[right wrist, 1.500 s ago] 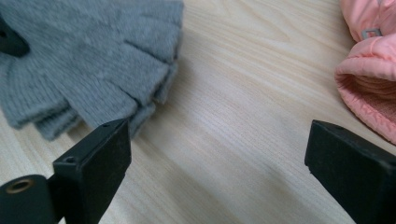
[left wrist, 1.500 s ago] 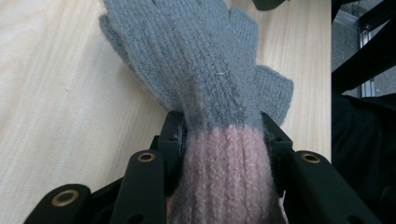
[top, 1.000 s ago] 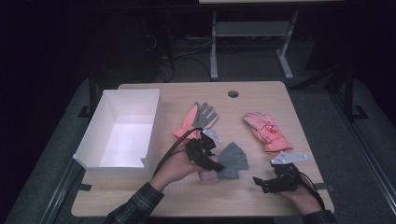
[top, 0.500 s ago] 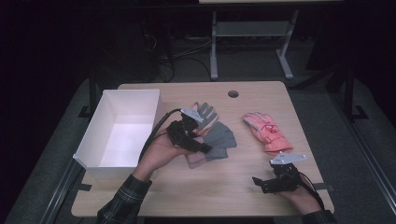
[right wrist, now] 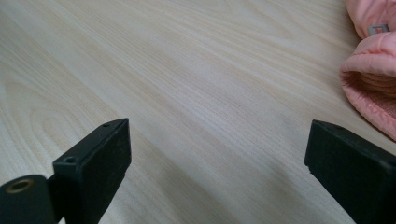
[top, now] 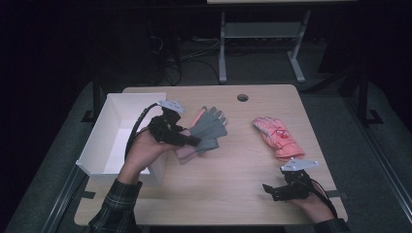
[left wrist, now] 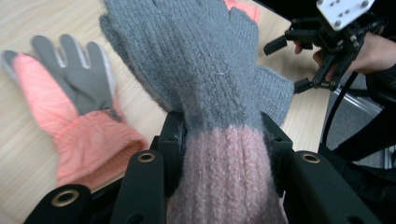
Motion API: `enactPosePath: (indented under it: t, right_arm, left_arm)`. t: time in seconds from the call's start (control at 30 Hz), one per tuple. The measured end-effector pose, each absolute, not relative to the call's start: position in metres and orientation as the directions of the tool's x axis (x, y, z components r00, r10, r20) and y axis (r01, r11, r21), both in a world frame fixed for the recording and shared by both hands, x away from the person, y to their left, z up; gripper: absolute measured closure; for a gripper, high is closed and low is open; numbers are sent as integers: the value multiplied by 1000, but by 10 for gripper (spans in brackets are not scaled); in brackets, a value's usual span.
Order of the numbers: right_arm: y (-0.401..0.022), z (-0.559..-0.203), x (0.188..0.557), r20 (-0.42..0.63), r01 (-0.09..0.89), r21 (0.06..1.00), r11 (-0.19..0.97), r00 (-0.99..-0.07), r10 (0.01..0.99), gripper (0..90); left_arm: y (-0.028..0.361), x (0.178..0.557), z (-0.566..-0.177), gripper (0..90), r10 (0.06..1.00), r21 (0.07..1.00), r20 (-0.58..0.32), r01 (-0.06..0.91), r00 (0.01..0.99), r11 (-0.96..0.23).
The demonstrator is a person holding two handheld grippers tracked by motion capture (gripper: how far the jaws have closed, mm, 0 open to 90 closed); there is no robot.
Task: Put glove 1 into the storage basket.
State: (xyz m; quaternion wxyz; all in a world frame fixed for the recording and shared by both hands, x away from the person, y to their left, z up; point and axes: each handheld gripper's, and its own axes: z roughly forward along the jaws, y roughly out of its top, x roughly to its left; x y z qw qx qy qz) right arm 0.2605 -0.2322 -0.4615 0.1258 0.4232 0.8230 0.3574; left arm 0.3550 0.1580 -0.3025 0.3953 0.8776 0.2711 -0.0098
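Left gripper [top: 194, 141]: clamped on the grey knit glove [top: 210, 128] at its pink cuff, jaws pressing the knit from both sides (a grip at the cuff lets the fingers hang free and keeps the bulk forward of the jaws).
Glove's place: lifted off the table [top: 233, 194], between the white box [top: 104, 145] and the table's middle, just beside the box's right wall; probably bound for the box, judging by the nearness.
Second glove below: pink-and-grey glove [left wrist: 70, 107] flat on the wood, palm up, partly hidden under the raised one in the high view.
Right gripper [top: 273, 191]: jaws wide apart, nothing between them, resting low at the table's near right edge (parked clear of the left hand's path, ready for the next pick).
Pink glove [top: 278, 137]: flat on the right half of the table, cuff towards the right gripper, near it yet untouched.
Risk: soft knit could slip or snag on the box rim.
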Motion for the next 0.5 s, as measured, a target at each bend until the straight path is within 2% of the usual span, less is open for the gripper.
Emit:
enactPosePath:
  t: [0.5]
  right_arm:
    - [-227,-461,265,105,601,696,394,-627,771,66]
  left_arm:
    - [211,363,-287,610,578,708,-198,523,792,-475]
